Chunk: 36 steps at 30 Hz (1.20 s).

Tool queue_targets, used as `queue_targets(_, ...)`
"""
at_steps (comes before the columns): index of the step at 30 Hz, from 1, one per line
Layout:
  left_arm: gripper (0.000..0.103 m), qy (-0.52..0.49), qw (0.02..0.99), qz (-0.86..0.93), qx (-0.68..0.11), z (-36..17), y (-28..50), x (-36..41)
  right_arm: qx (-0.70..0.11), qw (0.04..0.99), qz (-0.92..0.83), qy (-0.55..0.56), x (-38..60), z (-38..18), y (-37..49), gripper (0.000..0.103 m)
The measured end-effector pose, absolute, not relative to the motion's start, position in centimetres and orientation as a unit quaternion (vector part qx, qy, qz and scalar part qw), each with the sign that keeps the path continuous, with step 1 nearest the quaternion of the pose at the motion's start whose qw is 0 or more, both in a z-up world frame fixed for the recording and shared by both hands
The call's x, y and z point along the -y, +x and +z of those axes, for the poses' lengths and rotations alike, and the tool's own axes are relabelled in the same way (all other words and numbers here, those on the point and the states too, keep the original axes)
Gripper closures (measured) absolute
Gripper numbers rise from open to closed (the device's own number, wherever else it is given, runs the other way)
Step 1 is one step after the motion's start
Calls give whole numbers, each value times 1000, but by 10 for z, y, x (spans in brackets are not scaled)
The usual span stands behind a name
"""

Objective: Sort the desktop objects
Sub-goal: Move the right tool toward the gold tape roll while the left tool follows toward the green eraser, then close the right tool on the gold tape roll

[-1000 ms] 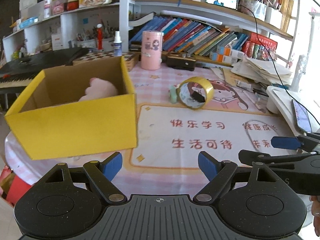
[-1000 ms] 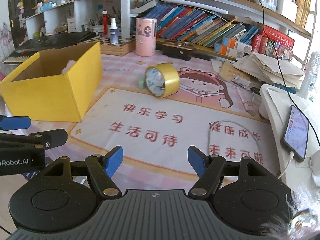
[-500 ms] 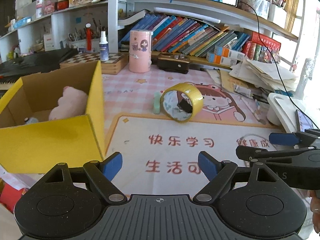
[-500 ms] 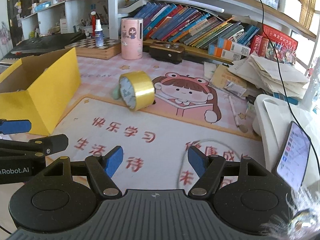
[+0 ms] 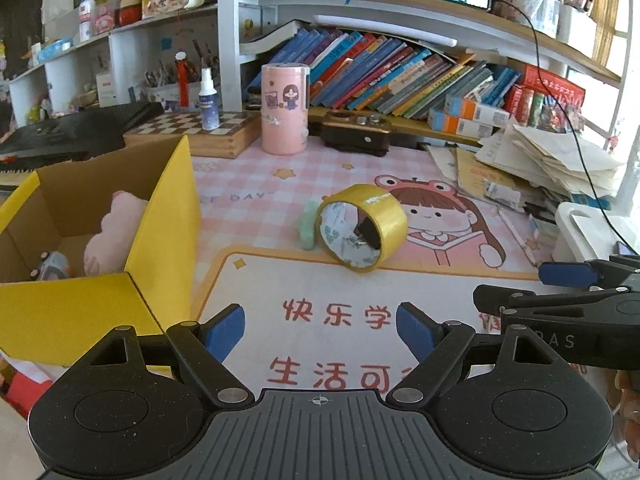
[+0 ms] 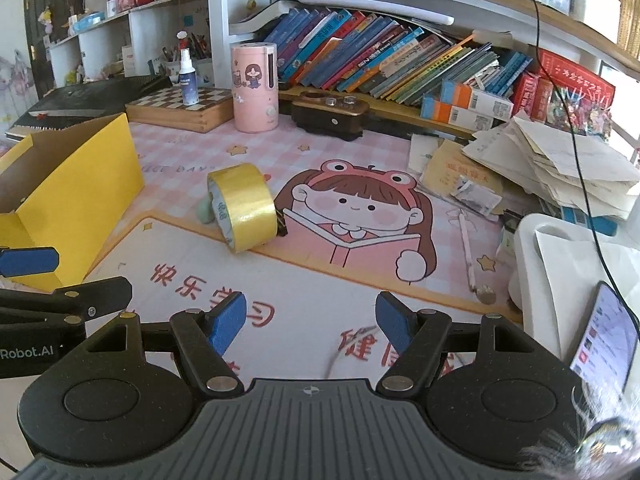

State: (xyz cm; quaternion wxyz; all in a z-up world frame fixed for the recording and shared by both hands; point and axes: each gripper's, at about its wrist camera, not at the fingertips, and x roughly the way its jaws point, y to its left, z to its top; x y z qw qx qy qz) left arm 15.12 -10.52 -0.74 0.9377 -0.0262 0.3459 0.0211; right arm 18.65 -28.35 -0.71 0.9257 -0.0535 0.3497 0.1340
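A roll of yellow tape (image 5: pixel 362 226) (image 6: pixel 244 206) stands on its edge on the pink desk mat, with a black binder clip (image 6: pixel 281 222) against it and a small green eraser (image 5: pixel 308 226) on its far left side. The yellow cardboard box (image 5: pixel 164 220) (image 6: pixel 76 184) sits to the left and holds a pink plush toy (image 5: pixel 116 232) and a small object. My left gripper (image 5: pixel 320 330) is open and empty, short of the tape. My right gripper (image 6: pixel 310 320) is open and empty, to the tape's right and nearer.
A pink cylinder holder (image 6: pixel 254 86), a wooden chess box (image 6: pixel 180 106) with a spray bottle, and a dark wooden box (image 6: pixel 330 114) line the back. Loose papers (image 6: pixel 560 164), a white tray (image 6: pixel 560 248) and a phone (image 6: pixel 604 336) crowd the right. A pen (image 6: pixel 466 248) lies on the mat.
Both grippers have moved level to the right across the desk; the yellow box has slid toward the left edge of both views and the tape sits more central. Jaws have not changed.
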Motion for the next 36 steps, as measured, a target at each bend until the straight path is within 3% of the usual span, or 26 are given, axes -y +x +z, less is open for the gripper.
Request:
queue_targets(22,18,-21,929,63,-364,-10,166,107,-350,912,210,-50,272,-10,235,31)
queue_targets(36,18,-21,923,68,-377,-12,166,109,-340,876,305,-157,228,-28,295,27)
